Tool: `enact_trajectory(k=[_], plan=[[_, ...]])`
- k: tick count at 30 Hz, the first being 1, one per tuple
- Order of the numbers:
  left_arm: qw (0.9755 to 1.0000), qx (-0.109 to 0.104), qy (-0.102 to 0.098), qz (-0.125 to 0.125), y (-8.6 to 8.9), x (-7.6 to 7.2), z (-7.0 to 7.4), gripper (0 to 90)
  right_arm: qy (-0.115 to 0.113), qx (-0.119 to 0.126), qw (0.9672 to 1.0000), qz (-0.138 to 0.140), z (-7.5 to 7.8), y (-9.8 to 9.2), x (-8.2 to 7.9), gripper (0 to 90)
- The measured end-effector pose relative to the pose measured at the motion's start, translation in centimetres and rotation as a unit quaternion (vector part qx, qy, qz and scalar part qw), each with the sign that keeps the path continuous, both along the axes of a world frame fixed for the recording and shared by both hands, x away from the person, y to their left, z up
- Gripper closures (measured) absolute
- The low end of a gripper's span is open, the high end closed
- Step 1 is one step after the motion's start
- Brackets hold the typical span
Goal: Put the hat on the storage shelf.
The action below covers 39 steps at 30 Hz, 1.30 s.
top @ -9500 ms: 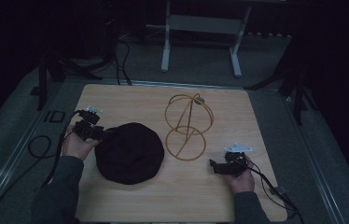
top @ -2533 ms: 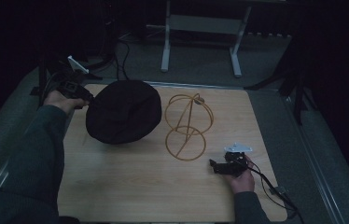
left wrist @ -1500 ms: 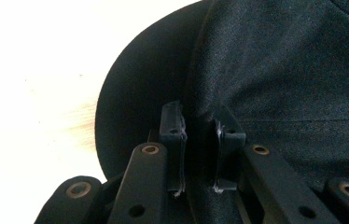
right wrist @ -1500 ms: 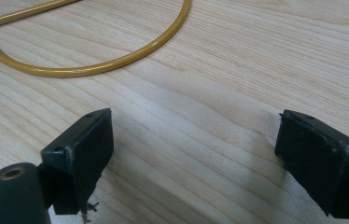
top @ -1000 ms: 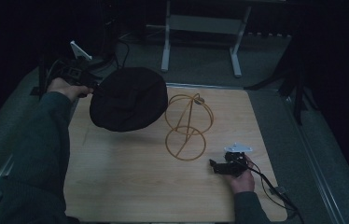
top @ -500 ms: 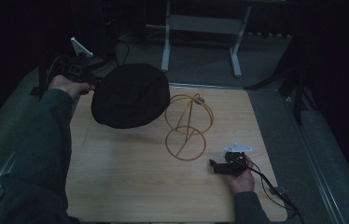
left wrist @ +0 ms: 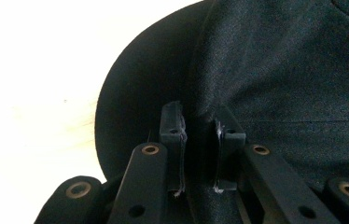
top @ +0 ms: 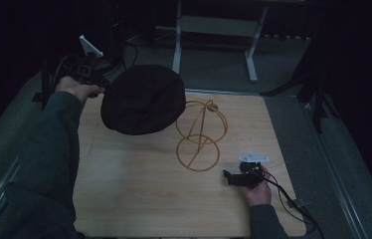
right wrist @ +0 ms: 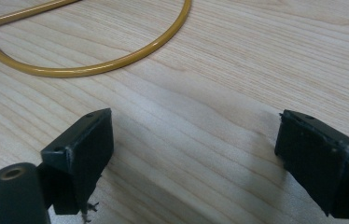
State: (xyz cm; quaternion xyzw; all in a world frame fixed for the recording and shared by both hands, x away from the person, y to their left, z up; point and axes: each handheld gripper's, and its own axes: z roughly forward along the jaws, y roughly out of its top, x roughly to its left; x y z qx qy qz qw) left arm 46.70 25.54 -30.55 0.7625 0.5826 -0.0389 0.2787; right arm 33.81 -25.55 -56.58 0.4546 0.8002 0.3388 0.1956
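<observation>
Black cloth is the stuff of the hat (top: pixel 143 99), and it hangs in the air over the far left part of the counter (top: pixel 139 199). The left hand-held gripper (top: pixel 105 91) pinches the hat's brim tight, and the hat hangs out from it toward 3 o'clock. In the left gripper view the two pads squeeze a small fold of the brim (left wrist: pixel 200 140). The gold wire stand (top: pixel 200 134) sits near the middle of the counter, and the hat's edge is close to its top loop at about 4 o'clock from the hat.

What could go wrong? The pinch is only on a thin bit of brim, so the floppy hat might slip out and drop. It could also bump the light stand and tip it over.

The right hand-held gripper (top: pixel 225 175) rests on the counter at about 5 o'clock from the stand, its jaws wide apart and holding nothing.
</observation>
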Motion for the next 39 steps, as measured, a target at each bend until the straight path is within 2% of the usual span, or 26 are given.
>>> enact_trajectory(k=[12,17,28,39], plan=[[1.0000,-0.001,0.000,-0.008,-1.0,0.3,0.3,77.6,0.000,0.000,1.0000,0.000,0.0,0.0,0.0,11.5],[0.9999,-0.010,-0.001,-0.011,-1.4,0.5,0.3,77.6,0.000,0.000,1.0000,0.000,0.0,0.0,0.0,11.5],[0.9997,-0.015,-0.010,-0.018,-2.6,0.6,0.5,77.6,0.000,0.000,1.0000,0.000,0.0,0.0,0.0,11.5],[0.9992,-0.019,-0.010,-0.033,-4.1,0.9,0.7,77.6,0.000,-0.001,1.0000,0.001,0.0,0.0,0.0,11.5]])
